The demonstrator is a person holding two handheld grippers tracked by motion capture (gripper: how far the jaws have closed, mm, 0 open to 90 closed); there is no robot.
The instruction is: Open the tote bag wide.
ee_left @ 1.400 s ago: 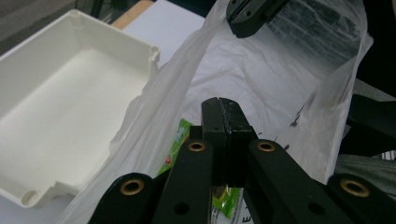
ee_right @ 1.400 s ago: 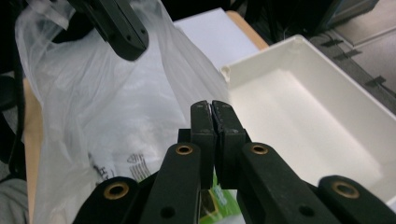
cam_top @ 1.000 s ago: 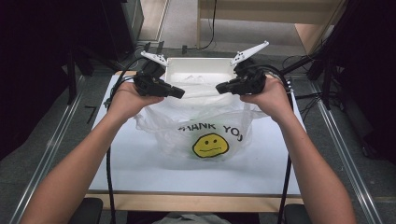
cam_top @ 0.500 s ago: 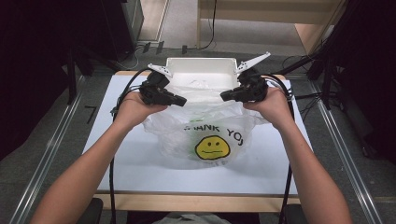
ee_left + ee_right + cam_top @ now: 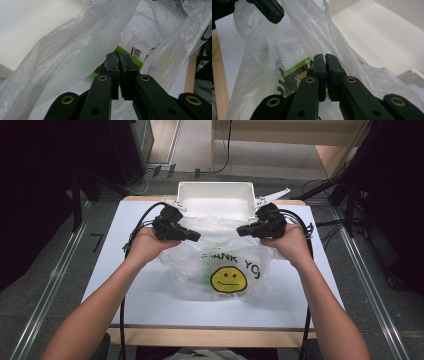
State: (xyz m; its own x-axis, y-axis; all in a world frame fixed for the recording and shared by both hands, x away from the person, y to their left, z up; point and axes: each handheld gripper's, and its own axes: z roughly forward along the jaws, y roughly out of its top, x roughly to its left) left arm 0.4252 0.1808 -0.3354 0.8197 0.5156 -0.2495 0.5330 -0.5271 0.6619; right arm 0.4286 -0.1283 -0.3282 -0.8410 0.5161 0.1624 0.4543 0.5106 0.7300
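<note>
Each hand-held gripper, left and right, is clamped shut on a handle of the thin translucent smiley-face plastic bag (green packet inside), spreading its mouth above the white worktop.

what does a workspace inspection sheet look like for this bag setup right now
surface: white table top with a wooden front edge, bare around the bag
job's things: clear plastic bag with a yellow smiley face, mouth held apart; a green packet lies inside
clutter: white bin at the far edge, behind the bag
grippers: left gripper and right gripper both shut on the bag's top edges, one at each side
cables: black cables trail from each gripper back along the forearms
surroundings: metal rails either side of the table, dark stands, grey floor
</note>
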